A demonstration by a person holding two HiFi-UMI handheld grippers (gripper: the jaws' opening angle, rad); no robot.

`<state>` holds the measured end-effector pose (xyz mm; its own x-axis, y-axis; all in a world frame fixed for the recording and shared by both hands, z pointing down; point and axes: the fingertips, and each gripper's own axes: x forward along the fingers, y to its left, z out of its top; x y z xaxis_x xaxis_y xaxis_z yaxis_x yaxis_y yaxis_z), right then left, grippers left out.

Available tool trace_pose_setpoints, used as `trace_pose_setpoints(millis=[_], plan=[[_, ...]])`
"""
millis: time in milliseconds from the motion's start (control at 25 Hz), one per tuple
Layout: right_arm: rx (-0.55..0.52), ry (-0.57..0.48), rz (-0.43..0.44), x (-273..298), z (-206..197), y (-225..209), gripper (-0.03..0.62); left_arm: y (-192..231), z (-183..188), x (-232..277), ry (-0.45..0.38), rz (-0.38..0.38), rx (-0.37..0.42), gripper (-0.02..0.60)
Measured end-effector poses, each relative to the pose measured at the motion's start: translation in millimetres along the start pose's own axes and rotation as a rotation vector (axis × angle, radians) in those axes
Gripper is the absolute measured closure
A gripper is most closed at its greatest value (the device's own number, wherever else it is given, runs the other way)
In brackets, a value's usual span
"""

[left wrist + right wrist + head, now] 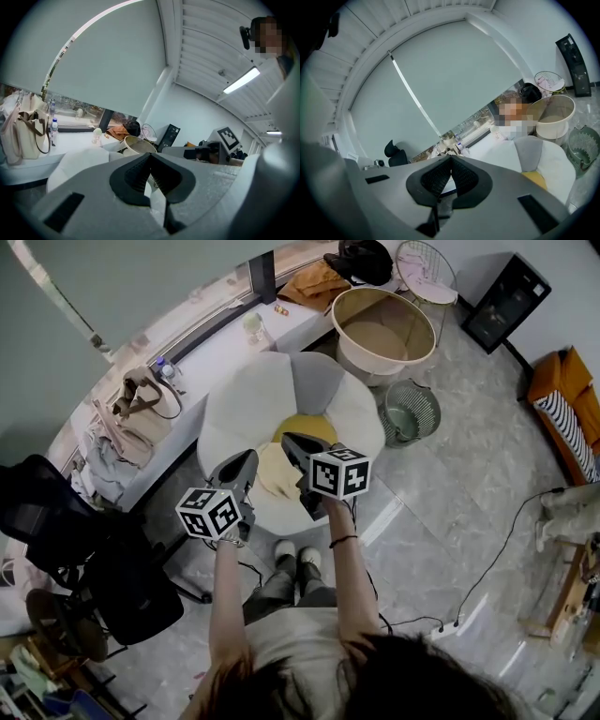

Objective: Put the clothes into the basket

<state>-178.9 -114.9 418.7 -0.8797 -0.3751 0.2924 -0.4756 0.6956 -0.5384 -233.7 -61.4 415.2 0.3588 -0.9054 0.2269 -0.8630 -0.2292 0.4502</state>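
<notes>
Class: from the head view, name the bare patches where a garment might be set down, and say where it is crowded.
Free: the floor between the green wire basket and the orange sofa; the white counter between the bags and the small bottle; the beige basket looks empty. Crowded: the white chair, where a cream garment lies.

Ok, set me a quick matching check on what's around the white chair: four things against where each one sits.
Things:
1. large round cream basket
2. small green mesh bin
3. beige fabric handbag
4. crumpled brown garment

Places:
A. on the white counter, towards its left end in the head view
B. on the floor, just right of the white chair
C. far end of the counter, beside a black bag
D. past the chair, by the counter

Pairs: 1-D, 2-B, 3-A, 4-C
</notes>
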Motion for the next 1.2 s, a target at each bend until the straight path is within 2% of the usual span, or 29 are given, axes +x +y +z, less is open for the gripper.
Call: trace_pose_setpoints(millis=[240, 560, 800, 1200], plan=[[0.017, 0.045, -0.010, 19.9, -9.8, -17.5, 0.585, 14.9, -13.7, 11.1, 0.046, 0.005, -0.029, 0.571], [-0.028, 0.152, -0.009, 54.7, -27.2, -49.9, 0.585, 40.8, -40.0, 42.1, 0.129, -0.014, -0.059, 0.571], [0.025, 0.171, -0.042, 70.8, -54.5, -84.9, 0.585, 60.6, -75.7, 61.0, 0.187, -0.039, -0.098, 0.571], [0.059, 0.227, -0.040, 109.8, -101.4, -138.8, 0.585, 101.9, -130.1, 92.0, 0.243, -0.040, -0.161, 0.571]])
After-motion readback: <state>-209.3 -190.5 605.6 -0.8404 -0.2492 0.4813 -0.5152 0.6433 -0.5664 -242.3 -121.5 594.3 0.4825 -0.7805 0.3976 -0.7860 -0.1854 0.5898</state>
